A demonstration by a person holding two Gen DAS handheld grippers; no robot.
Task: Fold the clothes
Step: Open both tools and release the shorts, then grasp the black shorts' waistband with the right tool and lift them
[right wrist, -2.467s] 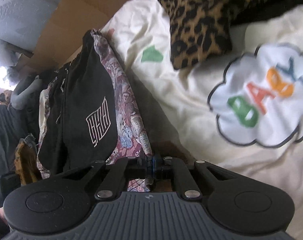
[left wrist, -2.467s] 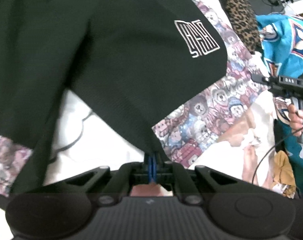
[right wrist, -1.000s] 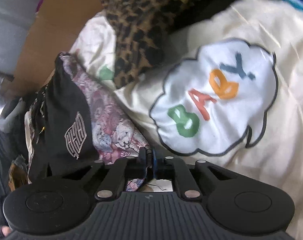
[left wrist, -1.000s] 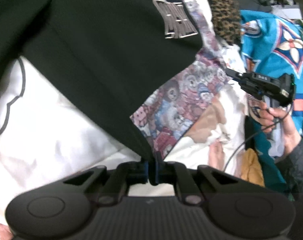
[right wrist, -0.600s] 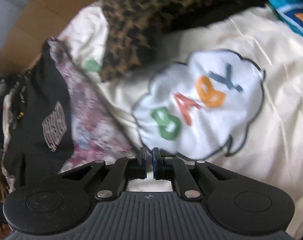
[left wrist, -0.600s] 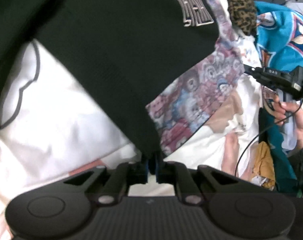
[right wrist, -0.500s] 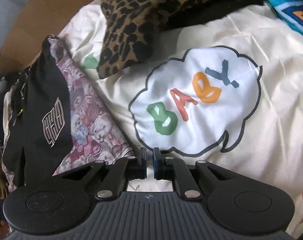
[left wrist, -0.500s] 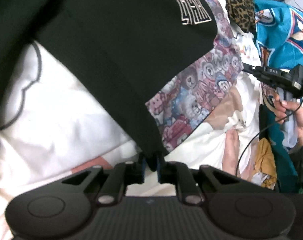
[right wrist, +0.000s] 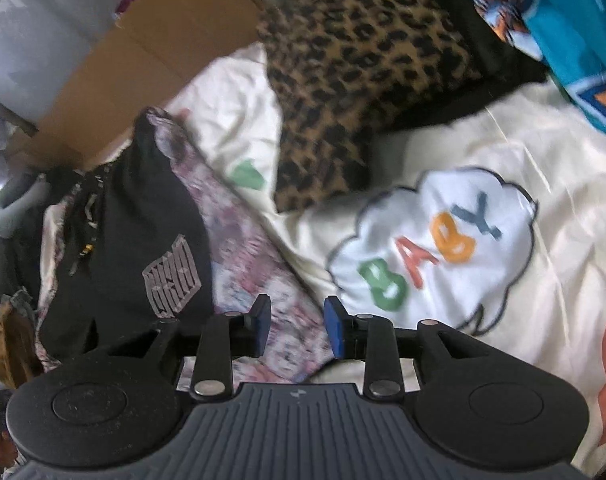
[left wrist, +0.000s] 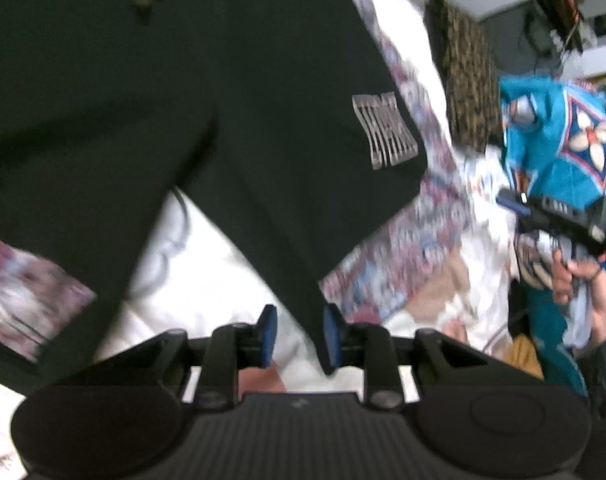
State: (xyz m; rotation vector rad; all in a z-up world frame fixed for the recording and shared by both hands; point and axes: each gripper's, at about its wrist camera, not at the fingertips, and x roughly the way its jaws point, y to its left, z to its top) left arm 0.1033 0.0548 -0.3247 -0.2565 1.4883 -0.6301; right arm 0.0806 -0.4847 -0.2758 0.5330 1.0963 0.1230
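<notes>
Both grippers' fingers (left wrist: 267, 334) opening, black garment (left wrist: 183, 100) corner loosely between left pair.

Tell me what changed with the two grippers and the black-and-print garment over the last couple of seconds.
Both let go. The left gripper, earlier clamped on the garment's black corner, is opening; the cloth hangs loose between its fingers. The right gripper, earlier clamped on the printed edge, is opening above it. Leopard cushion and BABY bedding unchanged.

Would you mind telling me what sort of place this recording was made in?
Most likely a bedroom at home: clothes are being folded on a bed with a cream quilt printed "BABY", a leopard-print cushion lies on it, and a teal patterned blanket is heaped alongside.
</notes>
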